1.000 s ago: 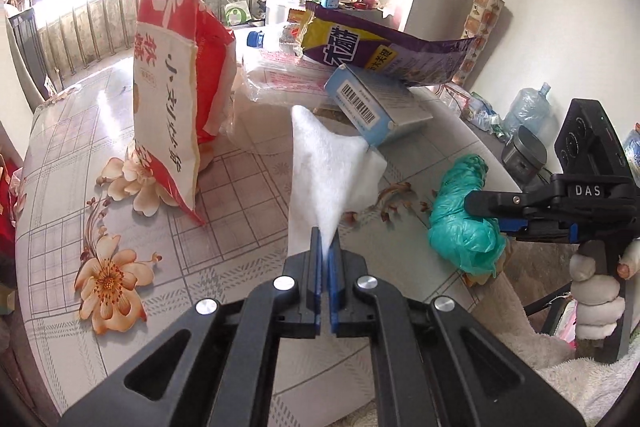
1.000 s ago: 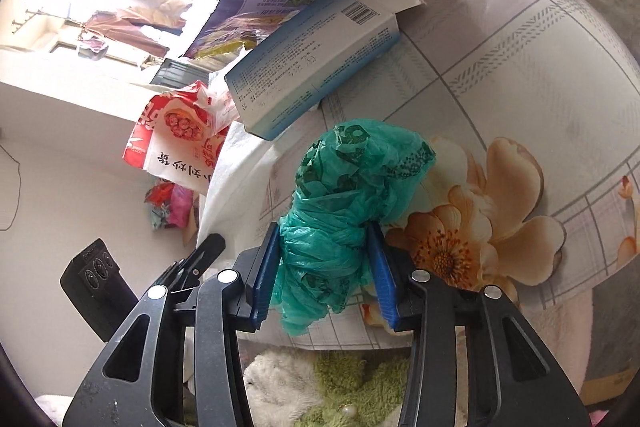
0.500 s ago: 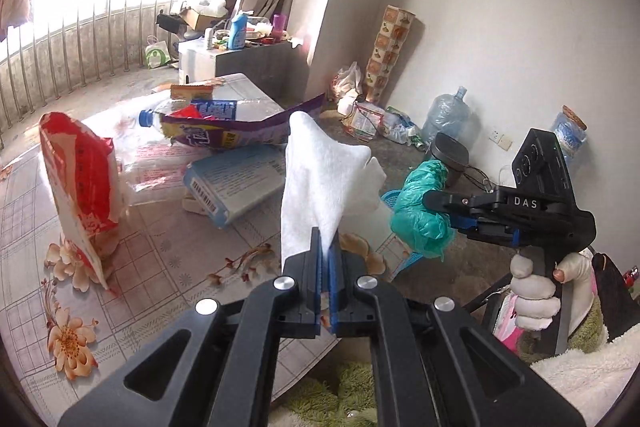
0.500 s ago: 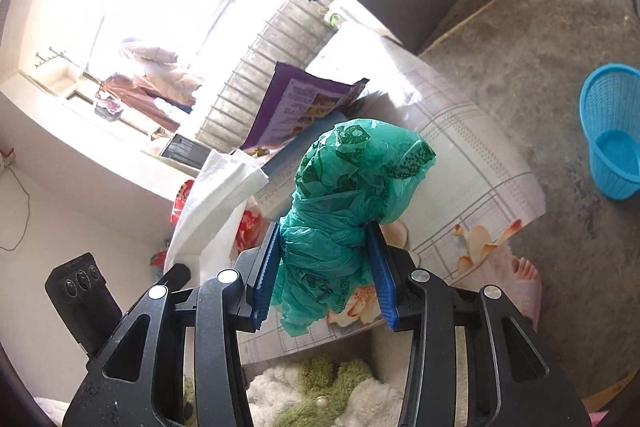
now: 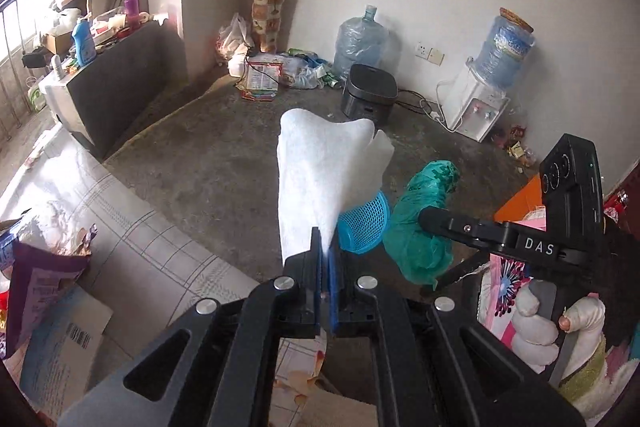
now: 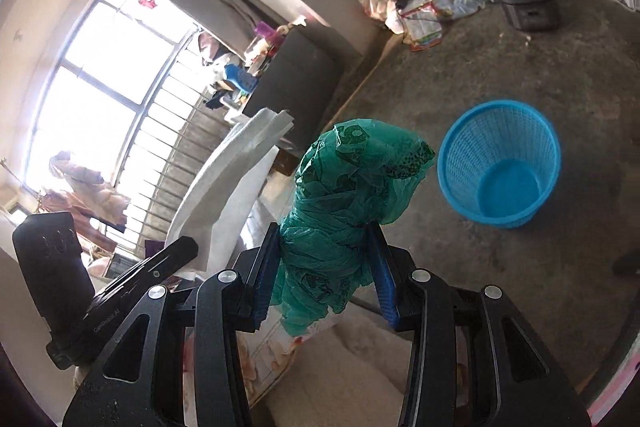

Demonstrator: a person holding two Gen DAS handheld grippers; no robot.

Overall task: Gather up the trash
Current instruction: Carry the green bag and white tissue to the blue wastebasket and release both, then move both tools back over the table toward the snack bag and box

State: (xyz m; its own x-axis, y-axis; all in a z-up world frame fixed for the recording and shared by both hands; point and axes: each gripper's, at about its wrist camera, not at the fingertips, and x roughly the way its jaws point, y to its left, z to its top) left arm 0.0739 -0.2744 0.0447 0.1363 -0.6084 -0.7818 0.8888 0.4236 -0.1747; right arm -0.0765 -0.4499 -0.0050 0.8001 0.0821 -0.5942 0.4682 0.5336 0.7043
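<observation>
My left gripper (image 5: 327, 255) is shut on a white paper tissue (image 5: 320, 179) that stands up from its jaws. In the right wrist view the same tissue (image 6: 228, 195) shows at the left, beside the other gripper. My right gripper (image 6: 325, 267) is shut on a crumpled green plastic bag (image 6: 344, 195), which also shows at the right of the left wrist view as a green bag (image 5: 424, 223). A blue mesh waste basket (image 6: 500, 163) stands upright on the grey floor, ahead and right of the bag. In the left wrist view the basket (image 5: 366, 223) is partly hidden behind the tissue.
The table edge with a patterned cloth (image 5: 152, 247) lies at lower left, with a purple wrapper (image 5: 36, 287) and a blue box (image 5: 60, 347) on it. A black cooker (image 5: 370, 93), water bottle (image 5: 362, 41), dispenser (image 5: 486, 95) and a litter pile (image 5: 276, 71) line the far wall. A person's hand (image 5: 560, 331) grips the right handle.
Both grippers swung right, away from the table and out over the floor, each keeping its load. The blue basket came into view and the red bag and boxes left it.
</observation>
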